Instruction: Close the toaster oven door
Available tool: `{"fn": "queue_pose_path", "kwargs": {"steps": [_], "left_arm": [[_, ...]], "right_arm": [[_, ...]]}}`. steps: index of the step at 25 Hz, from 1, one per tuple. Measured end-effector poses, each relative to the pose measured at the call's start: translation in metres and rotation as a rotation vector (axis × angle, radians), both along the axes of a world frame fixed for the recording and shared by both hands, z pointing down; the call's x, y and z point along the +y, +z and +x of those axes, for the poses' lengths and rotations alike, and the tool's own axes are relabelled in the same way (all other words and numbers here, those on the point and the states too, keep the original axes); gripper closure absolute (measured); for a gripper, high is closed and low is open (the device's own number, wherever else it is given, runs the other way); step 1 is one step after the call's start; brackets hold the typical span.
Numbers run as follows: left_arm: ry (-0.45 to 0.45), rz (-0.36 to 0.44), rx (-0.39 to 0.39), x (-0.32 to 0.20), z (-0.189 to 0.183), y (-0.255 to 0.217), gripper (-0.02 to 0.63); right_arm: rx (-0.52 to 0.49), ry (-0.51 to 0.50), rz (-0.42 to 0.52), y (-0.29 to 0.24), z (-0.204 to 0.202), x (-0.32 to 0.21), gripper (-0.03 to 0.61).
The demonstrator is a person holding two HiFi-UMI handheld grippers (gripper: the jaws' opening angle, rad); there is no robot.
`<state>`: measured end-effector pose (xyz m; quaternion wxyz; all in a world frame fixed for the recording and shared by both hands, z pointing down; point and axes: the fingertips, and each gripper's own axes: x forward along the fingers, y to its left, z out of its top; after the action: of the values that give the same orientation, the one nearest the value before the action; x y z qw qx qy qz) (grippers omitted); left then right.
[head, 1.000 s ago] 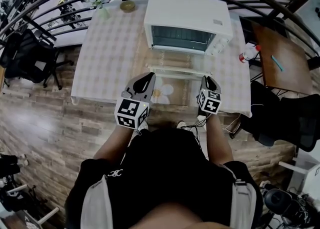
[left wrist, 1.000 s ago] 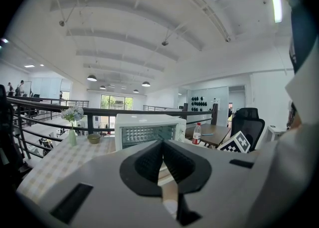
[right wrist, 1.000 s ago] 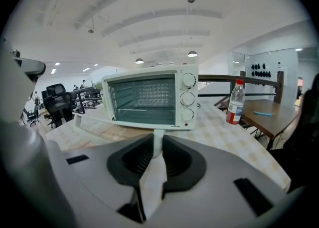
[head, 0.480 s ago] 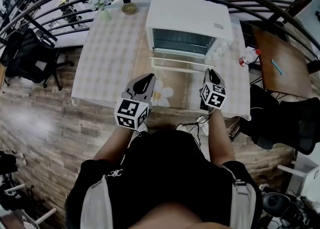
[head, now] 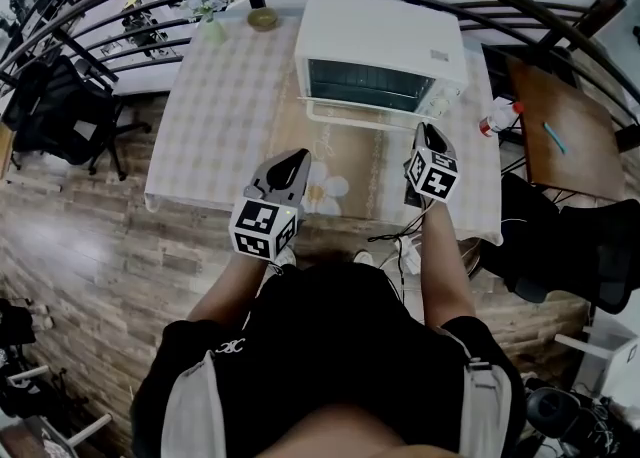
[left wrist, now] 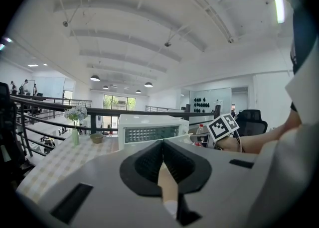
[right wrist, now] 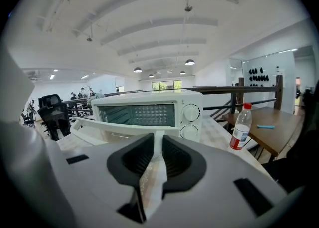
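Note:
The white toaster oven [head: 380,41] stands at the back of the checked table [head: 220,116]. Its glass door [head: 365,104] is tilted most of the way up, and the white handle [head: 360,119] runs along its front edge. My right gripper [head: 424,130] is at the handle's right end. In the right gripper view the handle [right wrist: 114,130] runs in between the jaws of the right gripper [right wrist: 158,140], which are shut on its end. My left gripper [head: 298,154] hangs over the table's front, shut and empty, apart from the oven; in its own view the pads of the left gripper [left wrist: 162,145] meet.
A water bottle [head: 497,108] stands by the table's right edge, next to a brown side table [head: 560,121]. A flower vase [head: 205,1] and a small bowl [head: 262,17] sit at the back left. A dark railing curves behind the oven. A black chair [head: 60,111] is on the left.
The oven door has swung up from lying flat to nearly closed. My right gripper moved forward and up with its handle. The left gripper stayed where it was.

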<state>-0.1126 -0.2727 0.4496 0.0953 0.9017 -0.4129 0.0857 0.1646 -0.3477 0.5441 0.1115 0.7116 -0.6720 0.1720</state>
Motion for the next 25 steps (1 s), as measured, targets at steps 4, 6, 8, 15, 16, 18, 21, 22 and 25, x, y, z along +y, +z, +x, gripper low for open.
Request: {"fn": "queue_pose_path", "kwargs": {"steps": [4,6,8,15,16,18,21,22,25], "left_arm": [[-0.008,0.004,-0.003,-0.001,-0.002,-0.002,0.598],[-0.013,0.004,-0.005,-0.001,-0.004,-0.002,0.598],[-0.019,0.002,-0.007,0.0,-0.007,0.0,0.598],[-0.035,-0.001,-0.004,-0.003,-0.011,0.0,0.598],[-0.035,-0.001,-0.003,-0.003,-0.012,0.002,0.598],[-0.034,-0.003,-0.004,-0.003,-0.012,0.002,0.598],[-0.04,-0.004,-0.001,-0.002,-0.014,0.0,0.598],[-0.043,-0.003,0.0,-0.002,-0.015,0.0,0.598],[-0.05,0.001,0.001,-0.002,-0.019,-0.002,0.598]], "right_arm": [[0.001,0.0,-0.001,-0.012,0.005,-0.018,0.525],[0.004,0.0,-0.005,-0.016,0.007,-0.027,0.525],[0.012,0.001,-0.01,-0.019,0.009,-0.035,0.525],[0.027,0.002,-0.031,-0.029,0.014,-0.061,0.526],[0.032,0.003,-0.033,-0.03,0.015,-0.064,0.526],[0.052,0.011,-0.033,-0.034,0.016,-0.069,0.526],[0.068,0.018,-0.038,-0.039,0.017,-0.076,0.528],[0.062,0.018,-0.041,-0.04,0.017,-0.078,0.528],[0.055,0.023,-0.048,-0.041,0.019,-0.082,0.528]]}}
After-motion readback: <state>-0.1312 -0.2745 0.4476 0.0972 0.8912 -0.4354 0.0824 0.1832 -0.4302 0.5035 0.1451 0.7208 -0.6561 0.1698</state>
